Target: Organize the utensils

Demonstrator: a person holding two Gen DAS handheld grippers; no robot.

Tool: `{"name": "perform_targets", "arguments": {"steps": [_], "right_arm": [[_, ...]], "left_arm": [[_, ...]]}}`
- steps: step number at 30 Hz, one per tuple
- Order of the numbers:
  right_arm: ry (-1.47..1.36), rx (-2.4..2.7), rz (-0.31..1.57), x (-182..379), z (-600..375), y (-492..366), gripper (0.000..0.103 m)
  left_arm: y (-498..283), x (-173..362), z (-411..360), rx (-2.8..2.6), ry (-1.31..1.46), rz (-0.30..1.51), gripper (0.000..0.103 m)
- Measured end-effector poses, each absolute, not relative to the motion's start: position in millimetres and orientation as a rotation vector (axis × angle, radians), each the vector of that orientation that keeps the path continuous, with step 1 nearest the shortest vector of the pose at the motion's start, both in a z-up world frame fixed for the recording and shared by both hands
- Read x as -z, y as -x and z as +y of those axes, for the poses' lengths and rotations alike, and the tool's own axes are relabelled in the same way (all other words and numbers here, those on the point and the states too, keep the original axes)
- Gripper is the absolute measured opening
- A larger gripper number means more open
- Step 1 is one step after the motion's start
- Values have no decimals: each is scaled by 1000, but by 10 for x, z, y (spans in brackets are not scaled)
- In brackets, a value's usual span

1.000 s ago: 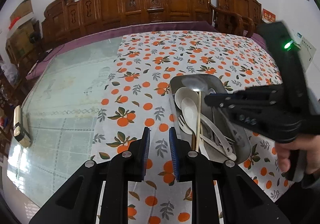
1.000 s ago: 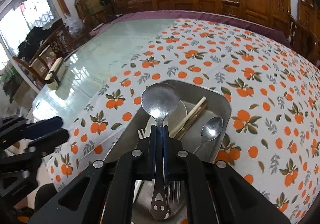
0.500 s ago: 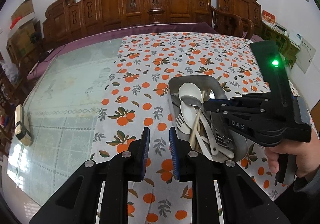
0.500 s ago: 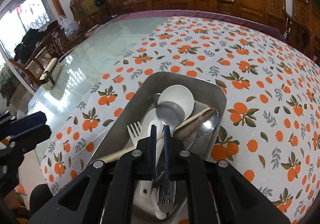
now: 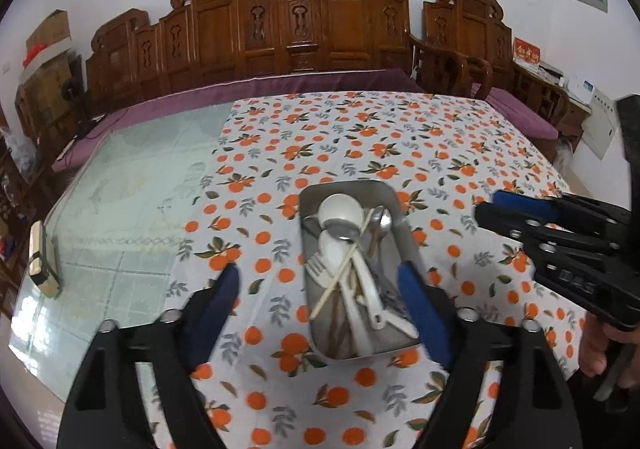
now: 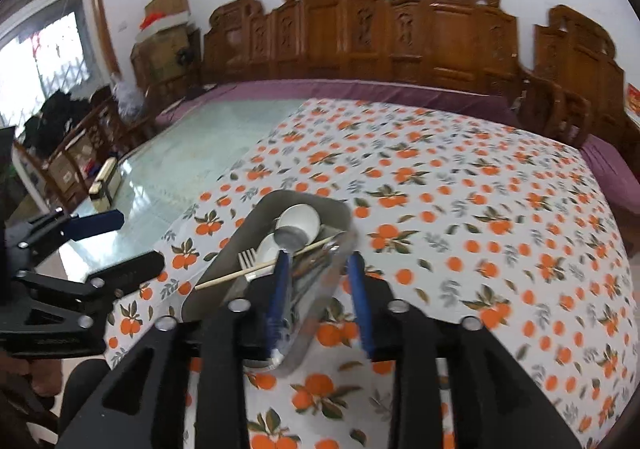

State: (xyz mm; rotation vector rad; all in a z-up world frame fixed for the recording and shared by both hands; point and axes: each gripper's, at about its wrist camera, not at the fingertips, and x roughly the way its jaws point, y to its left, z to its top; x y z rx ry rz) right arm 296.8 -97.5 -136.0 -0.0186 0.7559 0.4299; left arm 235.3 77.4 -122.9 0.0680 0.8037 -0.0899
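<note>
Carved wooden bench backs line far wall; purple cushion strip runs along counter's far edge. Counter w/ pale glass top bare on left; orange-print cloth covers centre and right, reaching the near edge. Plenty of open cloth far of and right of tray; left glass part clear except a small box near left edge.

Metal tray sits centre-near on cloth, long axis running near-to-far. Inside: white spoons, metal ladle, white fork, chopsticks lying diagonally, one tip poking over tray's left rim in right wrist view; more metal cutlery on right side, jumbled, can't separate.

Left gripper: jaws just been opening, now spread wide, nothing between pads; tray seen below the gap, no contact.

Right gripper: jaws just been opening, part-spread, empty; hovers over tray's near right corner. Frame blurred, contact w/ tray can't be told. Hand grips its handle at right.
</note>
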Motion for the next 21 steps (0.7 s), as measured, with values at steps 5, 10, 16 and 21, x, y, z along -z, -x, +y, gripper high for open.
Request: {"name": "perform_targets", "arguments": {"steps": [5,10,16,21], "right_arm": [[0,-368,730,1214,-1340,-2749,61],[18,-289,704,1136,-1659,-2531,84],[10,-214,669,1045,-2012,-2269,100],[-3,-173,622,882,-2202,-2032,100]], "left_arm": [[-2327,1214,579,89,-60,799,94],[-2241,1167,424,84,-48,788,95],[-2051,1015,252,96,-37,758,95],[-1820,756,120,115,-29,694,95]]}}
